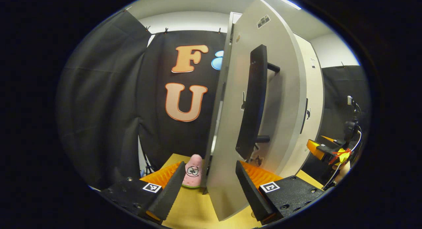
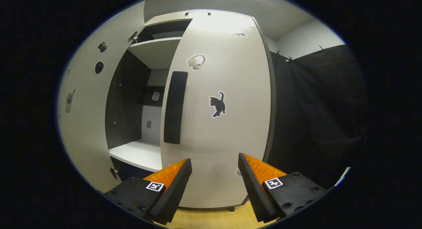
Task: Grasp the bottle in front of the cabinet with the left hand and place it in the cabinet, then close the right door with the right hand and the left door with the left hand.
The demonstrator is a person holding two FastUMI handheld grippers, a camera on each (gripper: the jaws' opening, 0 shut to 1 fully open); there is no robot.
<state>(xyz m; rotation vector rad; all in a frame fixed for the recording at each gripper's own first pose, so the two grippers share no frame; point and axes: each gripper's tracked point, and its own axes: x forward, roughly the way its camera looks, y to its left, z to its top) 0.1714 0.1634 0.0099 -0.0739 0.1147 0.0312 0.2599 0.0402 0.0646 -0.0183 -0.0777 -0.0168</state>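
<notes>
the left gripper (image 1: 209,186) hangs with its fingers spread and nothing between them, straddling the lower edge of the cabinet's left door (image 1: 244,123), which stands edge-on in the left gripper view and runs from six o'clock up to twelve. the door's dark handle bar (image 1: 252,103) runs upright at about one o'clock, just past the fingers. a pink star-shaped toy (image 1: 193,172) sits on the wooden table (image 1: 194,209) at eleven o'clock, near the door's foot. farther off at three o'clock the other gripper (image 1: 324,149) and a hand (image 1: 343,169) show beside the cabinet.

in the right gripper view the right gripper (image 2: 214,182) is likewise spread and empty, facing the right door (image 2: 224,123), which appears pushed to, its long handle (image 2: 174,107) upright at eleven o'clock. the left door still stands open at nine o'clock, baring a white shelf (image 2: 138,154). the bottle cannot be made out inside.

by these pictures the left door is the step left, and the left gripper is the nearer: the panel lies directly ahead of it, long axis vertical, needing a push toward the cabinet.
</notes>
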